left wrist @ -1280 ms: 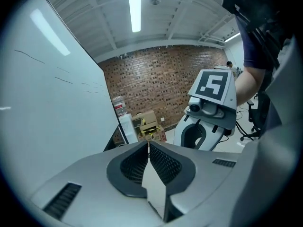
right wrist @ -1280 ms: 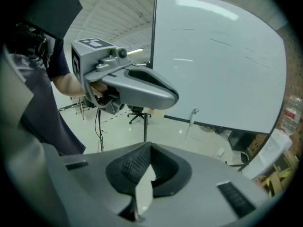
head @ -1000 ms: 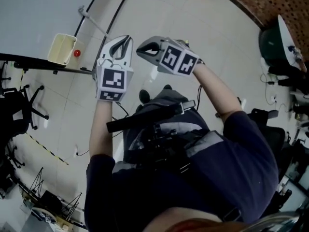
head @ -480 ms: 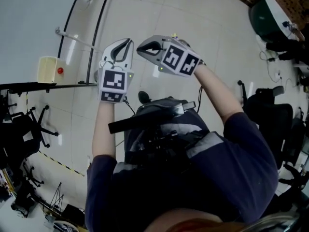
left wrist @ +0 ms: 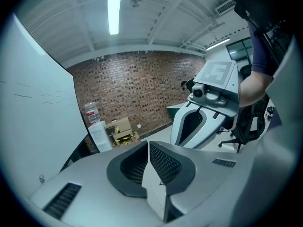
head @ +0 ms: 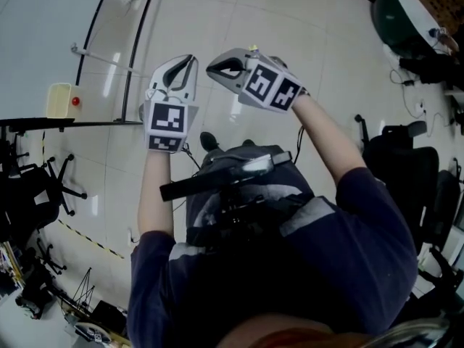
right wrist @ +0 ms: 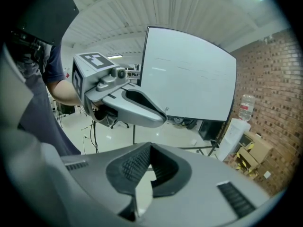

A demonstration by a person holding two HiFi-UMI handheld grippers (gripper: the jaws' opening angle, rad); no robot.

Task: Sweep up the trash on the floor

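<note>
The pale floor (head: 304, 27) spreads wide around us, with dark chairs (head: 402, 162) crowding its edges. We hold the left tool (left wrist: 148, 145) and the right tool (right wrist: 150, 149) raised side by side before our chest. Each has its jaws pressed together on nothing, and neither carries a broom. Far to our left sits a yellow box (head: 58, 100). Just beside it lies a small red thing (head: 75, 101), the only likely trash we can make out. We judge that nudging it without a broom could roll it under the chairs, out of reach.
</note>
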